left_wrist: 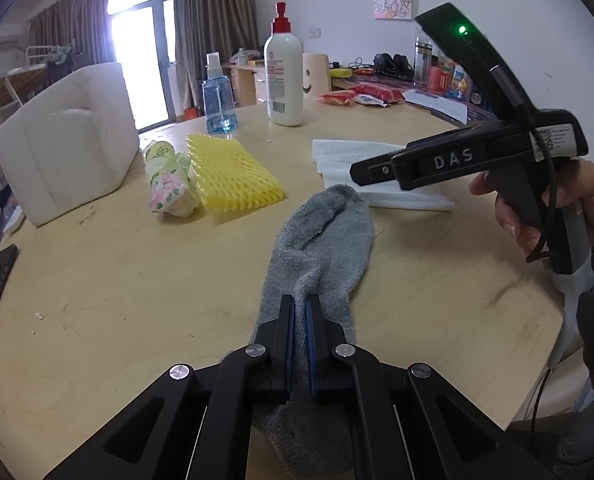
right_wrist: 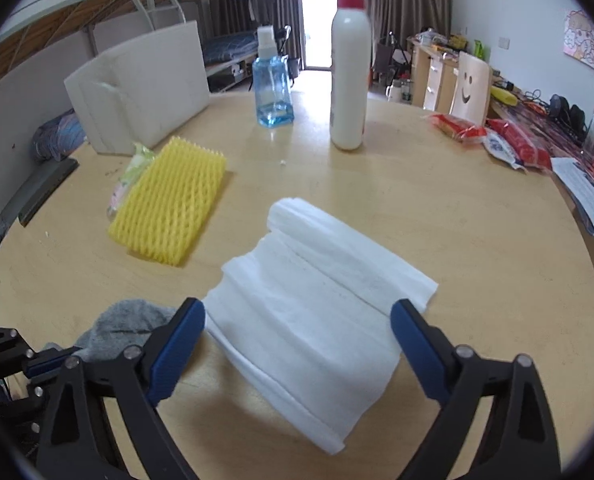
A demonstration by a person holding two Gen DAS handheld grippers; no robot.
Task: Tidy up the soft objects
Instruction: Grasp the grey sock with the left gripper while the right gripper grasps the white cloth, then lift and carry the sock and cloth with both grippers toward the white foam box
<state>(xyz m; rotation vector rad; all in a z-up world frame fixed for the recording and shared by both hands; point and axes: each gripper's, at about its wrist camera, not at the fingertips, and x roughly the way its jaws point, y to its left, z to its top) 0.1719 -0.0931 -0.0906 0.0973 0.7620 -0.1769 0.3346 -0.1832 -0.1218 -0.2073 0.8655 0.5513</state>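
My left gripper is pinched tight on the grey knitted sock, which lies low in the centre of the left wrist view on the round pale wooden table. My right gripper is spread wide, straddling the folded white cloth without touching it. The yellow foam fruit net lies left of centre.

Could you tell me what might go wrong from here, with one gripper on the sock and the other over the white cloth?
1. The left gripper pinches only a fold of the grey sock; lifting may let it slip out.
2. The right gripper is open astride the folded white cloth; closing might bunch or unfold it.
3. The sock's end lies against the cloth, so moving either could drag the other.
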